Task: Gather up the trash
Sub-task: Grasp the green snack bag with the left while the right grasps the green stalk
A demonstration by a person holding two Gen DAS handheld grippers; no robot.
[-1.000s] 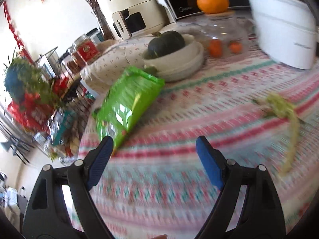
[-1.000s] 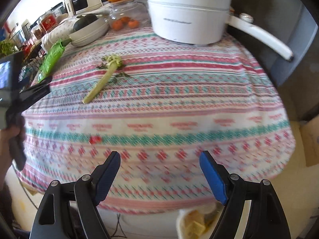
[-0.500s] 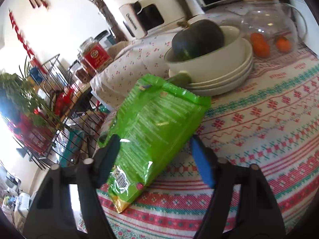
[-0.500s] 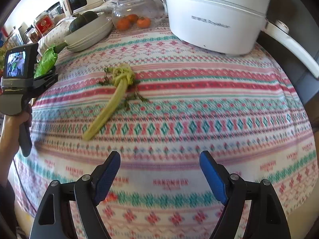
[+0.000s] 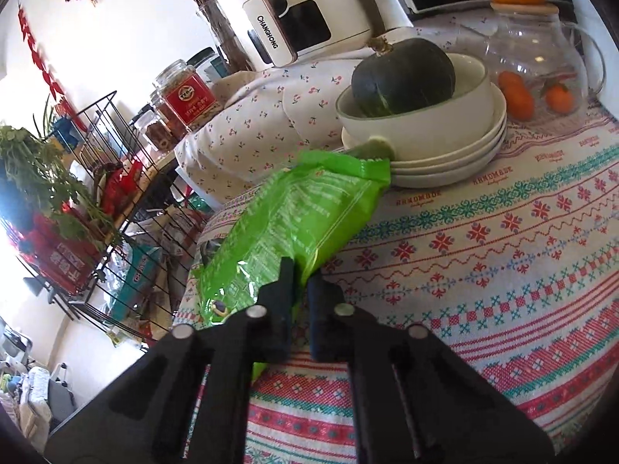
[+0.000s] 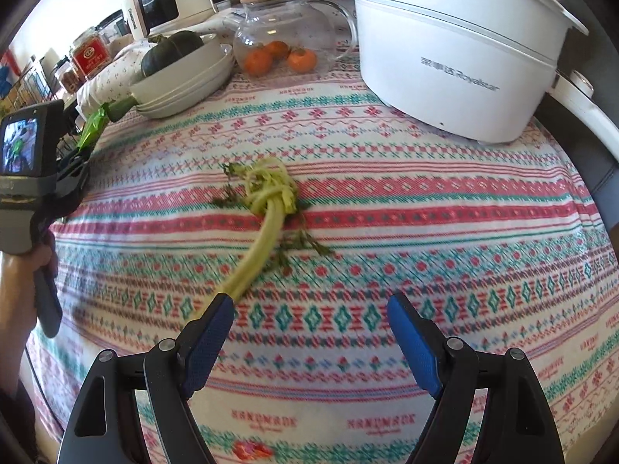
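Observation:
A green snack bag [image 5: 294,228] lies on the patterned tablecloth near the table's left edge, its far end against a stack of white plates. My left gripper [image 5: 301,274] is shut on the bag's near edge. The bag [image 6: 93,127] and the left gripper [image 6: 73,166] also show at the left of the right wrist view. A limp green vegetable stalk [image 6: 263,228] with leafy bits lies mid-table. My right gripper [image 6: 309,309] is open and empty just above the cloth; its left fingertip is at the stalk's near end.
A white bowl [image 5: 433,123] holding a dark green squash sits on stacked plates. A glass teapot [image 6: 286,38] with small oranges and a large white electric pot [image 6: 460,54] stand behind. A wire rack [image 5: 96,201] stands beside the table's left edge.
My left gripper moved up to the green bag and shut on its near edge. My right gripper moved forward over the table to the stalk's near end, still open.

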